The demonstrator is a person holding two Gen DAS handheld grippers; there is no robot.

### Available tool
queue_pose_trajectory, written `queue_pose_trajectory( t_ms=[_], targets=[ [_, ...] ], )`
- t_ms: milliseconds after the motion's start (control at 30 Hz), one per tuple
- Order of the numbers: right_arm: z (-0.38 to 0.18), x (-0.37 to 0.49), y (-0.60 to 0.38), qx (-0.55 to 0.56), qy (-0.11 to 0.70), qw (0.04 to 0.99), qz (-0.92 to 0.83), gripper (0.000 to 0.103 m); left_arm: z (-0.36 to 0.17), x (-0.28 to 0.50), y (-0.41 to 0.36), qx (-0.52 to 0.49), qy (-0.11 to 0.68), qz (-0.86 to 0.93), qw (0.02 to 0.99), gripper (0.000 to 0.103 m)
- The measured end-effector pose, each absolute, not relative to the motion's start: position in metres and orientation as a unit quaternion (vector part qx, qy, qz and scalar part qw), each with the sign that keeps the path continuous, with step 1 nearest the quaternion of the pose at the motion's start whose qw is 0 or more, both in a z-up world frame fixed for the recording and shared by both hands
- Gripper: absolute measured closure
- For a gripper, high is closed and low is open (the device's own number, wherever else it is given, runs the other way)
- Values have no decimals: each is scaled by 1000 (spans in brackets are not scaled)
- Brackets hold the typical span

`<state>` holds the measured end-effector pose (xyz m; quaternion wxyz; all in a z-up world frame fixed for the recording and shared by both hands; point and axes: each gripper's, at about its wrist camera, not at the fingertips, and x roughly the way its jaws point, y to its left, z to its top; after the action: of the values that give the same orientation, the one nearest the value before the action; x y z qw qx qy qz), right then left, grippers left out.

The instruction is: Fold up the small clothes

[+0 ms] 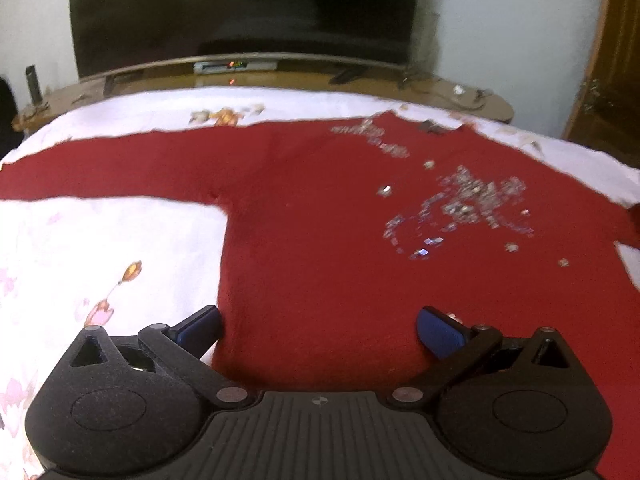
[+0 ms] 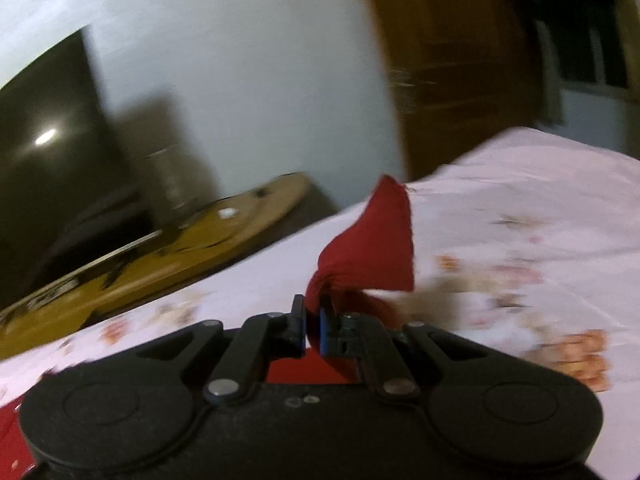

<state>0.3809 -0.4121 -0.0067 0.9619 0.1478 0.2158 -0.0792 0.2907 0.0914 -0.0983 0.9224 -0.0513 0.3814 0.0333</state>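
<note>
A small dark red long-sleeved top (image 1: pixel 320 216) with silver sequins on its chest lies flat on the flowered white bedsheet (image 1: pixel 100 240). One sleeve stretches out to the left. My left gripper (image 1: pixel 318 332) hovers open over the top's lower body, its blue-padded fingers wide apart with nothing between them. In the right wrist view my right gripper (image 2: pixel 314 320) is shut on a bunched end of the red top (image 2: pixel 372 240), which stands up in a peak above the sheet. That view is tilted and blurred.
A dark television (image 1: pixel 244 12) stands on a brown wooden cabinet (image 1: pixel 280 80) just beyond the bed's far edge. A wooden door (image 1: pixel 608 60) is at the right. The pale flowered sheet (image 2: pixel 520 200) spreads to the right of the held cloth.
</note>
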Motion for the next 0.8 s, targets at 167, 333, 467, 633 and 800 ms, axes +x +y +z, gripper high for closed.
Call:
queue_pose_trajectory(
  t_ms=[167, 333, 467, 633, 800],
  targets=[
    [-5, 398, -324, 111, 224, 968, -7, 96, -88, 277, 100, -49, 364, 19, 930, 0],
    [-19, 407, -241, 66, 245, 965, 64, 96, -88, 264, 124, -77, 367, 37, 926, 0],
    [-36, 410, -190, 45, 270, 956, 107, 96, -92, 253, 144, -102, 367, 50, 923, 0],
    [-61, 414, -148, 25, 301, 944, 131, 96, -95, 244, 156, -119, 365, 47, 922, 0],
    [-90, 418, -123, 13, 338, 927, 158, 82, -93, 248, 156, -125, 360, 45, 923, 0]
  ],
)
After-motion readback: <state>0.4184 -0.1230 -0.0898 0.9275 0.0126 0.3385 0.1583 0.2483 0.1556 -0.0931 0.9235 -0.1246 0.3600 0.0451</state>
